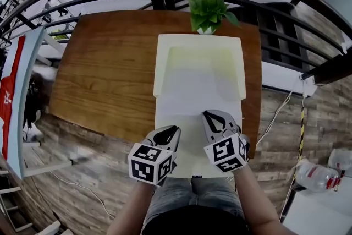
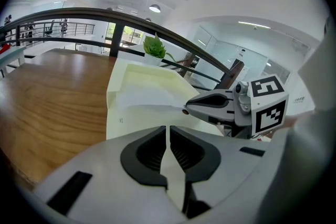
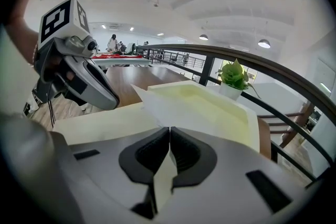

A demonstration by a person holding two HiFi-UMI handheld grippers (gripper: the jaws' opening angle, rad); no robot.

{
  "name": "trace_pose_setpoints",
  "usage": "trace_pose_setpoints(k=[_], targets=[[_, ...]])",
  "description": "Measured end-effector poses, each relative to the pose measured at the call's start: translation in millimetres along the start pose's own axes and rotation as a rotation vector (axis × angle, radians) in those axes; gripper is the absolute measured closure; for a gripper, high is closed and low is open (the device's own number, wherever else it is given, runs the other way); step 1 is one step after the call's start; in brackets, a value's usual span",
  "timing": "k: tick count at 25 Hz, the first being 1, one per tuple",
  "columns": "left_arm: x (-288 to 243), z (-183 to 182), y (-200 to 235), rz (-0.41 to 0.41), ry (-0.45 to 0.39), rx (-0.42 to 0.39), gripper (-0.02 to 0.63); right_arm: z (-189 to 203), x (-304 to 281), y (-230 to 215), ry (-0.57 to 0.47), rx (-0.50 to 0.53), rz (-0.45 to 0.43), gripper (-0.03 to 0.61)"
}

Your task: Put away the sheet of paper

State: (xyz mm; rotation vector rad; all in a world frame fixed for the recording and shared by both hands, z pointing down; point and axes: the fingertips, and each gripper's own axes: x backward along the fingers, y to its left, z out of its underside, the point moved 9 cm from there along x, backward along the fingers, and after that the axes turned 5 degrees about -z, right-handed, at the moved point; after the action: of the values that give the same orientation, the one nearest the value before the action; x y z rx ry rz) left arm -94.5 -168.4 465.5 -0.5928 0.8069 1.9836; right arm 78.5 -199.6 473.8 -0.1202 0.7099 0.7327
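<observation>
At far left a red banner (image 1: 11,85) carries white characters too blurred to read. Over the brown wooden surface (image 1: 104,74), the left gripper (image 1: 170,132) has its jaws pinched shut on a thin pale edge, apparently that of the flat cream panel (image 1: 190,152), whose tiny print is illegible. On the panel lies the thin white sheet of paper (image 1: 195,91), its far end inside the shallow cream tray (image 1: 160,63). The sheet looks light and floppy, prone to sag or crease, so a hold on its near edge suits it. The right gripper (image 1: 212,116) has its jaws clamped there.
</observation>
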Motion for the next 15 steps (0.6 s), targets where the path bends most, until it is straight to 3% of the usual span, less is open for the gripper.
trace_pose_setpoints(k=[15], targets=[[-23, -16, 7, -0.020, 0.008, 0.031, 0.578, -6, -27, -29, 0.046, -0.032, 0.023, 0.548]])
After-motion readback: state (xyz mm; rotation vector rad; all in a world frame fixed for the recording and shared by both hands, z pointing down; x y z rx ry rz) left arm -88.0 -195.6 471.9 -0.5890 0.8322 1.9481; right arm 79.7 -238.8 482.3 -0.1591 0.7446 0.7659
